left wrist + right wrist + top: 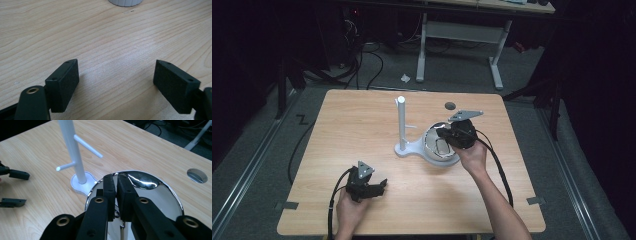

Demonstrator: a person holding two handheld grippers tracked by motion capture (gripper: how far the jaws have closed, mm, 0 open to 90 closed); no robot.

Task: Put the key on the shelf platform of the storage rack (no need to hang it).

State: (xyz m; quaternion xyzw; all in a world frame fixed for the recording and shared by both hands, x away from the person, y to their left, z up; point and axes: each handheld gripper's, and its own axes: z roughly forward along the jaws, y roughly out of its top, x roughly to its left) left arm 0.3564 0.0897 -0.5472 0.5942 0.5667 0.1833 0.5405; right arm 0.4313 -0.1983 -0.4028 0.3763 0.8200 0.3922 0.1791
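Over the unmarked steel bowl (147, 182), right tool (117, 185) closed.

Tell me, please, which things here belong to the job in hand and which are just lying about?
In the job: right gripper, shut on the shiny steel cup; white peg stand.
Lying about: left gripper, open over bare table; round table hole.

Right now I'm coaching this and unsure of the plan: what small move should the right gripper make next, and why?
Probably lift slightly. The right gripper is shut over the shiny metal cup, seemingly on its rim, beside the white peg stand. The cup has to clear the table to reach a peg. The left gripper rests open, apart.
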